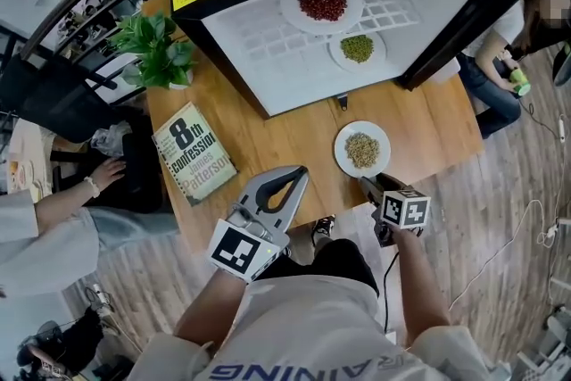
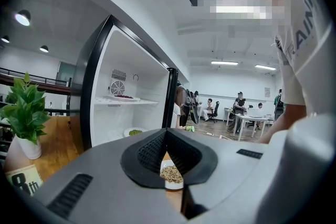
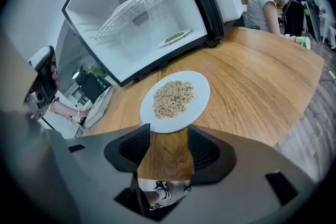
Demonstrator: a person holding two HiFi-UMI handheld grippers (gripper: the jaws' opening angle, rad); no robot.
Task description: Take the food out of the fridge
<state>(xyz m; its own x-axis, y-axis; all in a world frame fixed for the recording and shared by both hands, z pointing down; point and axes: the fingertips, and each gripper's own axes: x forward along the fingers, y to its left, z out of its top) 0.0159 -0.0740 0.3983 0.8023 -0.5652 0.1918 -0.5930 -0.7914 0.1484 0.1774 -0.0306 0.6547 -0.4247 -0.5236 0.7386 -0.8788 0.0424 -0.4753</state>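
Clearly out of the fridge [image 1: 259,58], the plate of grains [image 1: 362,149] rests on the table [image 1: 446,125] just before it — the red plate [image 1: 321,4] and green plate [image 1: 357,48] lie inside. The right gripper [image 1: 369,185] tilts down at the grain plate's rim, jaws apart and empty, fitting a release or a pickup; the left gripper [image 1: 295,177], level, is closed on nothing.

Wooden worktop [image 1: 437,134]; grey wood-plank floor [image 1: 500,219] around it. Potted plant [image 1: 159,49] on worktop's far-left corner. Beyond worktop: white walls, ceiling strip lights [image 2: 224,63], office desks [image 2: 252,119] with seated people.
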